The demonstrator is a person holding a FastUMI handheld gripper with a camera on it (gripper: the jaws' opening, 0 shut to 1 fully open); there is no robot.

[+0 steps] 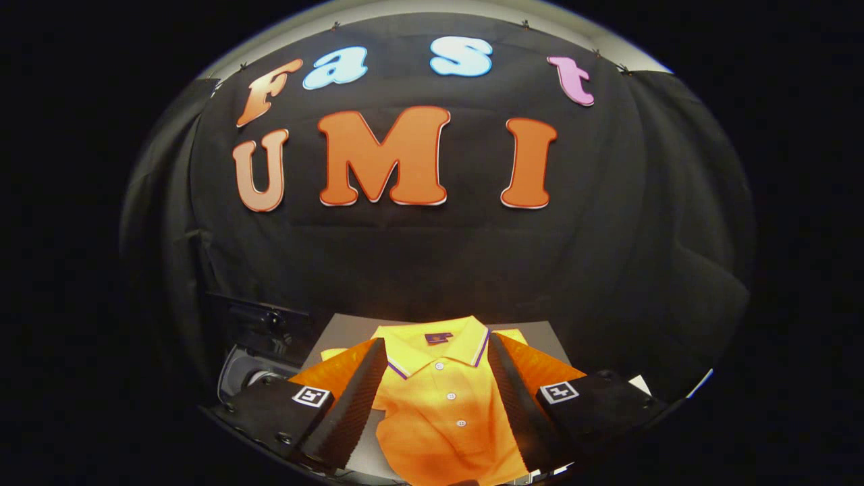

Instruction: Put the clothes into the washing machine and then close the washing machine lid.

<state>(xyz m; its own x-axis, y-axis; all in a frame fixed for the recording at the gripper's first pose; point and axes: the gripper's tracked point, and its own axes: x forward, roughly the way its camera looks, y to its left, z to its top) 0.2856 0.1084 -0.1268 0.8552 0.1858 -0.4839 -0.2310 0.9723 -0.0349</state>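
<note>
Gripper (435, 398): two black fingers with ribbed inner pads, spread wide apart, gripping nothing; a square black-and-white marker sits on the base of each.
Fingers (354, 398): angled inward toward the far end, hovering over the garment — contact with the cloth cannot be told.
Polo shirt (439, 391): yellow-orange, lying flat and face up between the fingers and under them, its sides spreading out past both.
Shirt axis: long axis runs along the fingers' line; collar at the far end, hem toward the gripper.
Collar (437, 347): yellow with a purple-and-white trimmed edge, a small purple label inside the neck.
Placket: white buttons in a row down the middle, midway between the fingers.
Surface (344, 331): grey flat board or tabletop under the shirt, its far edge just beyond the collar.
Washing machine (246, 368): dark body with a pale curved rim, beside the left finger, off the table's left side — lid state cannot be told.
White sheet (640, 383): a small pale corner beyond the right finger.
Room: black cloth wall behind the table, draped in folds; pale ceiling above it.
</note>
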